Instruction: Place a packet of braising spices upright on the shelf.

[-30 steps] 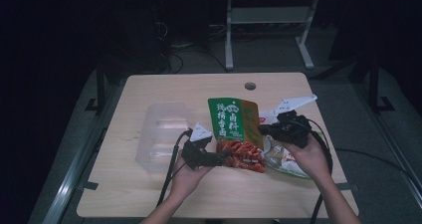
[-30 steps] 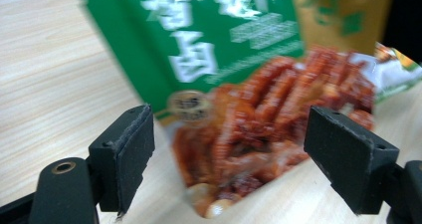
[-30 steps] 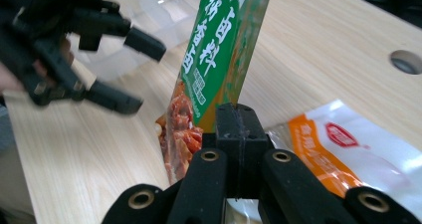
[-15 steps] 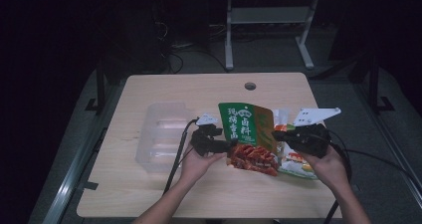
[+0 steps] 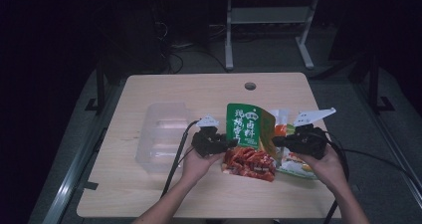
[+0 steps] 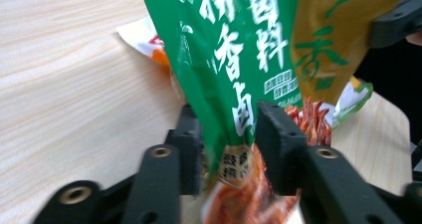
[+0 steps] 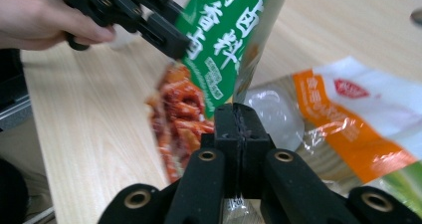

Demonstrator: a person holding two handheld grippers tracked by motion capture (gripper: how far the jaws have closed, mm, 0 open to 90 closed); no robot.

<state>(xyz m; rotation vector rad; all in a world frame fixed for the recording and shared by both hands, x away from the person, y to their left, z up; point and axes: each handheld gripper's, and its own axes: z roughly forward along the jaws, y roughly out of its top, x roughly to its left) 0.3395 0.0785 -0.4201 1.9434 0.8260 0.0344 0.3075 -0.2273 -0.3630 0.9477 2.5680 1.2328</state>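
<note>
A green seasoning pouch [image 5: 246,134] stands tilted above the tabletop [image 5: 199,89], a little nearer the right edge than the left and closer to the near edge than the far one, held up between two hand-held grippers. Its upper part is green with white characters and a mustard-yellow panel; its lower part shows red food.

The left gripper [image 5: 230,143] meets the pouch's left edge. In the left gripper view its jaws have just been closing, and the pouch [image 6: 239,59] passes between the two black pads; the pads look to sit against the film, though blur there makes the contact hard to confirm.

The right gripper [image 5: 274,142] holds the pouch's right edge. In the right gripper view its jaws are pressed together, with the thin edge of the pouch [image 7: 224,35] pinched between them.

Under and just behind the pouch lies a white, orange and green snack bag [image 5: 293,167], flat on the tabletop near the right edge; the right gripper view shows it [image 7: 348,129] beside the jaws. A clear plastic tray [image 5: 161,134] sits toward the left edge, well apart from the pouch.
</note>
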